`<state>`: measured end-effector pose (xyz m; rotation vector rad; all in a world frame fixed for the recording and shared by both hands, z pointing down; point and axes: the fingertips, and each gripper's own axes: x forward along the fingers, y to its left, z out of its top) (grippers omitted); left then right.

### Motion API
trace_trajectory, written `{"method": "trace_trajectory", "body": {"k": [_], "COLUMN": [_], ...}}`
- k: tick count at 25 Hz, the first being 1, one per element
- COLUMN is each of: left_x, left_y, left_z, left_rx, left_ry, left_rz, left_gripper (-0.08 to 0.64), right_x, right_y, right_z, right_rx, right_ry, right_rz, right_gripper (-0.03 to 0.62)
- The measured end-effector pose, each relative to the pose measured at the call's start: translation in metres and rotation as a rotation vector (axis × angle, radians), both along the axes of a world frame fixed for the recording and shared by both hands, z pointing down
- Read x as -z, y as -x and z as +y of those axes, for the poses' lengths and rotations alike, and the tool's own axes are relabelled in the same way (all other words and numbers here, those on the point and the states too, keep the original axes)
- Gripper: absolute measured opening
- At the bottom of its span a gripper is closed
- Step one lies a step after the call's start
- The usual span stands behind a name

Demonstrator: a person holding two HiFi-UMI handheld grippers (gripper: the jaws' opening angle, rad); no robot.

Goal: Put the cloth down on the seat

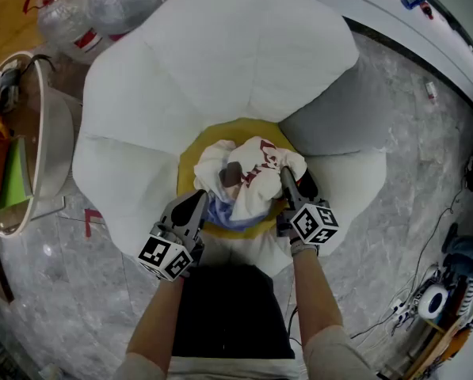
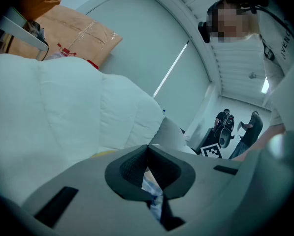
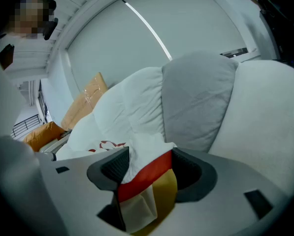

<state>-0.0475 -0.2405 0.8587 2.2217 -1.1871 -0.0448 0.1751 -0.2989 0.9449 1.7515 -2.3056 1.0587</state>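
Over at the far left, a couple of clear plastic bags point(image 1: 101, 10) with red ties lay on the floor beside a rounded side table point(image 1: 38, 145). A bit of red tape point(image 1: 89, 222) marked the grey marbled floor point(image 1: 410, 172) near it.

Next came the big flower-shaped chair point(image 1: 220, 62), with fat white petals all round a yellow seat point(image 1: 188, 165) in the middle. The person stood at its front edge, both arms reaching in.

The left gripper point(image 1: 200, 199) sat at the near left edge of the seat. Its jaws were drawn together, their tips meeting, and a pale bluish fold of the cloth point(image 1: 248, 176) was nipped between them lower down.

That cloth lay bunched in a heap on the yellow seat, mostly white with red print and a darker patch. It covered much of the yellow, with the bluish part drooping toward the front.

The right gripper point(image 1: 296, 179) was at the right side of the heap. Its jaws stood wide apart, and a loose fold of white and red cloth sat in the gap between them. The yellow of the seat showed underneath it.

Behind that gripper, one petal of the chair was a grey cushion point(image 1: 339, 117) rather than a white one. Farther right, cables point(image 1: 422, 295) trailed across the floor toward some gear in the corner.
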Motion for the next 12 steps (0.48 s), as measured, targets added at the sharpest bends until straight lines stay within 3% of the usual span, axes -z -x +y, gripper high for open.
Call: {"method": "trace_trajectory", "body": {"k": [12], "left_x": [-0.001], "left_y": [-0.004], "left_z": [0.004], "left_rx": [-0.005], "left_ry": [-0.004], "left_rz": [-0.001], "left_gripper": [0.014], "right_x": [-0.004], "right_y": [-0.019], "right_z": [0.008], "right_rx": [-0.06], "right_ry": [-0.002], "right_rz": [-0.016], "right_gripper": [0.272]}}
